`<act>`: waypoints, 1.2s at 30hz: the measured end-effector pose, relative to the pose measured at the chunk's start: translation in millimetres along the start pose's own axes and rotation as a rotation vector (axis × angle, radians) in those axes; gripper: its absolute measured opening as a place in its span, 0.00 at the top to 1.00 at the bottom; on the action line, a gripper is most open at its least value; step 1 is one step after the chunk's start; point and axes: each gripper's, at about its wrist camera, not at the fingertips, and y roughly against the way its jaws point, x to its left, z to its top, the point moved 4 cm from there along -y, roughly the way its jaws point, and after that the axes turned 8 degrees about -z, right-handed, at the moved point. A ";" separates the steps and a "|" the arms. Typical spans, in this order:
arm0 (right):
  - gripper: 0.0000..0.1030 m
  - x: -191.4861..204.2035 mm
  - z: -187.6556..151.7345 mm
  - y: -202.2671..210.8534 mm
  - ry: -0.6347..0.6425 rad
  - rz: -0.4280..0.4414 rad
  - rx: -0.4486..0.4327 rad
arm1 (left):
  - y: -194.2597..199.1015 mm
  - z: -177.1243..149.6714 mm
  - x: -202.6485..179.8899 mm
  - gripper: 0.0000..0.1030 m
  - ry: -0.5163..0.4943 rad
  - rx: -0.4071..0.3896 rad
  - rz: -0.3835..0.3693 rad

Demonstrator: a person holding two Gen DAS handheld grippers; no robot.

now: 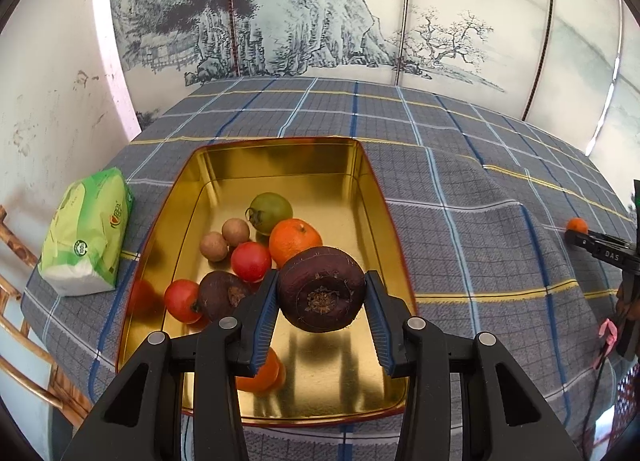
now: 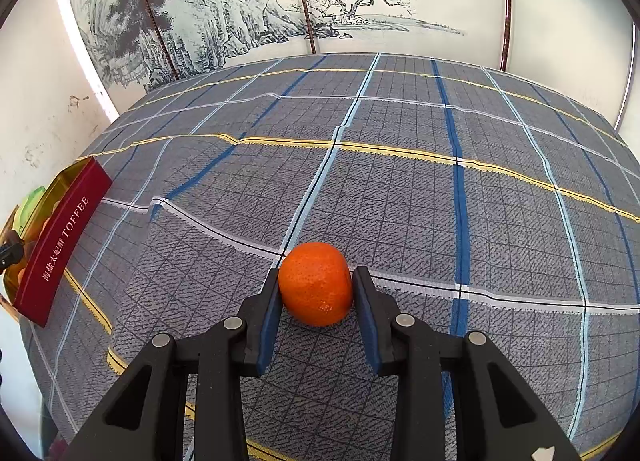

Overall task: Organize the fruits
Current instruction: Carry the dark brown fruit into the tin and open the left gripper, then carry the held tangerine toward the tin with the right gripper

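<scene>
While the left gripper [image 1: 322,293] hangs over the gold tin [image 1: 352,389], its blue pads clamp a dark purple-brown fruit [image 1: 322,288] from both sides, stem scar facing the camera. That fruit is clear of the tin floor, above the near half.

Inside the tin, toward its left and middle:
- green tomato [image 1: 271,210], farthest back
- orange [image 1: 294,239] just beside it, partly behind the held fruit
- two small tan round fruits [image 1: 224,239] touching each other
- red tomato [image 1: 251,259] in front of those
- second red tomato [image 1: 183,300] near the left wall
- second dark fruit [image 1: 222,295] between that tomato and the left pad
- another orange-coloured fruit [image 1: 266,375], mostly hidden behind the left finger

Tin sits on a grey plaid cloth [image 1: 480,221] over the table. Green tissue pack [image 1: 88,233] lies on the cloth left of the tin, apart from it. Ink landscape screen [image 1: 280,13] stands behind the table.

Right gripper [image 2: 316,287]: jaws closed around a mandarin [image 2: 315,283], both pads against its sides. The mandarin rests low on the cloth, well to the right of the tin. From this side the tin's red outer wall [image 2: 60,241] reads TOFFEE. In the left view the same mandarin shows small at the far right edge, in the black fingers.
</scene>
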 end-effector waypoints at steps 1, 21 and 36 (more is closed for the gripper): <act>0.68 0.0 -0.1 -0.2 0.002 -0.002 0.000 | -1.1 -0.5 0.7 0.58 -0.002 0.001 0.006; 0.70 3.4 -0.4 3.7 0.020 -0.011 0.000 | 8.7 3.9 8.9 0.45 -0.041 -0.059 0.100; 0.70 5.2 -0.7 3.7 0.016 -0.008 0.005 | 11.1 0.9 12.0 0.42 -0.037 -0.049 0.112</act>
